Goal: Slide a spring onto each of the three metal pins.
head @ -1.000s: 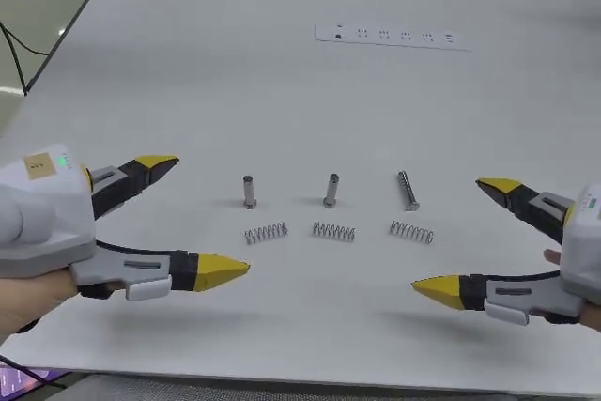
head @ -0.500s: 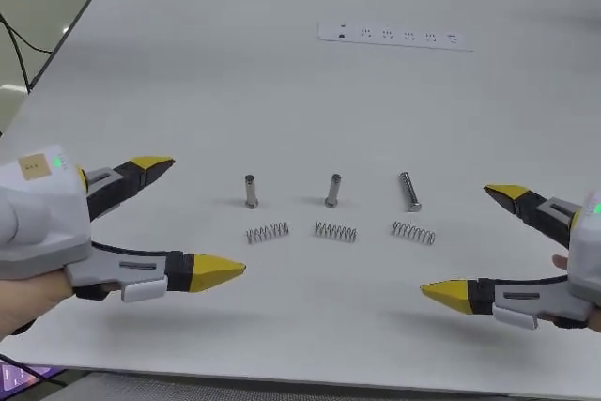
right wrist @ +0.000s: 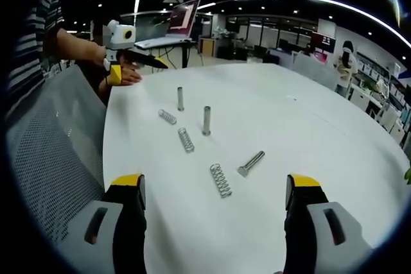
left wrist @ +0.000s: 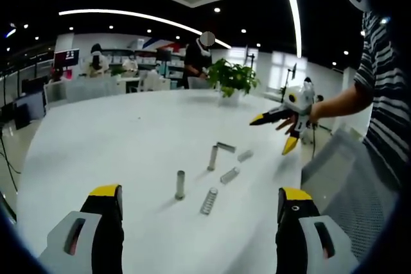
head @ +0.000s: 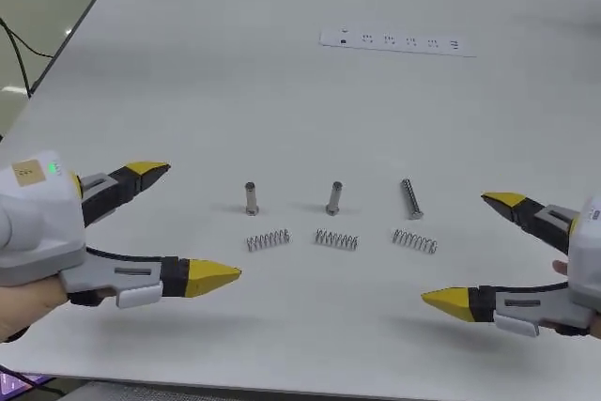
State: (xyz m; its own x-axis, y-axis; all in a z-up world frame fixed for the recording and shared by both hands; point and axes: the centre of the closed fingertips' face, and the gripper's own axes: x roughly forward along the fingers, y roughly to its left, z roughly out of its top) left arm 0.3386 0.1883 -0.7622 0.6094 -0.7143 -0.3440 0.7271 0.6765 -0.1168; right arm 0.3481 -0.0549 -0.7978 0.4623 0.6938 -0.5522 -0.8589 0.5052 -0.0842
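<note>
Three metal pins sit in a row on the white table: the left pin [head: 251, 197] and middle pin [head: 333, 197] stand upright, the right pin [head: 410, 199] lies on its side. A spring lies in front of each: left spring [head: 268, 240], middle spring [head: 336, 239], right spring [head: 414, 241]. My left gripper [head: 195, 221] is open to the left of the row, holding nothing. My right gripper [head: 461, 249] is open to the right of it, also holding nothing. The right gripper view has the lying pin [right wrist: 250, 163] and nearest spring [right wrist: 219, 179] just ahead of its jaws.
A white power strip [head: 399, 41] lies far back on the table [head: 282, 91]. The table's near edge runs just below both grippers. A grey mesh chair [right wrist: 51, 152] stands by that edge. People and desks fill the room beyond.
The camera has tipped a little, shifting the picture down. Both grippers have drifted slightly outward and toward the near edge, still open. Pins and springs have not moved.
</note>
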